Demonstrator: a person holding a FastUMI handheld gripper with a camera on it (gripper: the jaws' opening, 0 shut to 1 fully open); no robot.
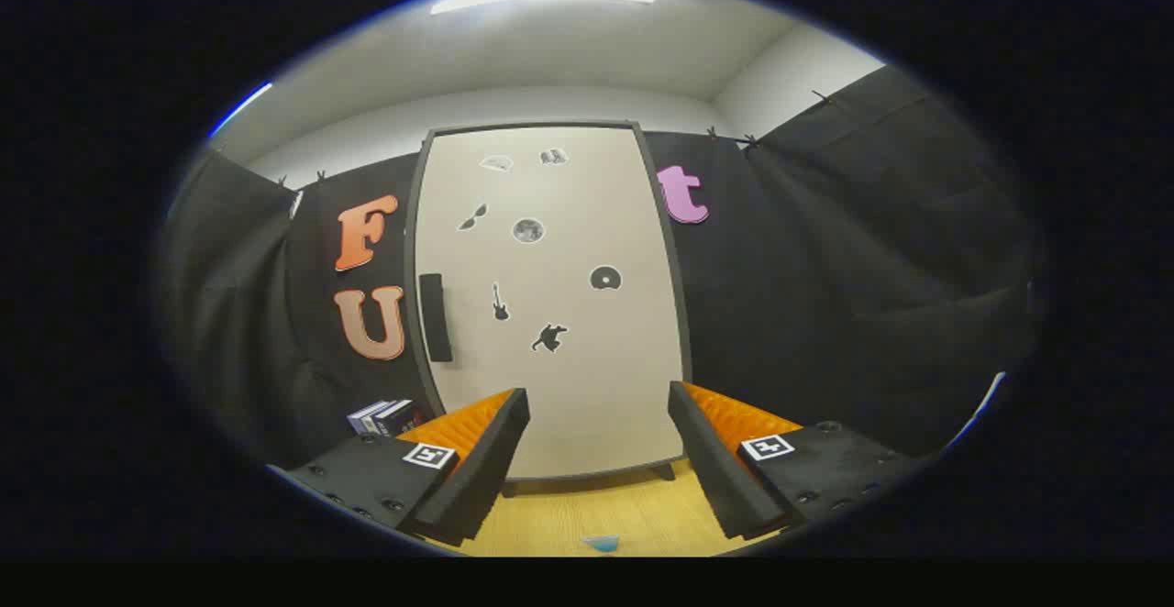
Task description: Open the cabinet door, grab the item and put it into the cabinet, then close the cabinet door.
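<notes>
A tall cabinet stands straight ahead, its pale door [550, 304] shut and dotted with small dark stickers. A black vertical handle [435, 317] sits on the door's left side. My gripper [598, 405] is open, its two fingers spread wide with nothing between them, held back from the door and pointing at its lower half. On the wooden tabletop [587, 515] below and between the fingers lies a small light-blue item [602, 543], only partly in sight.
A couple of dark boxes with white edges [385, 416] rest to the left of the cabinet's base, just beyond my left finger. Black cloth walls surround the cabinet on both sides.
</notes>
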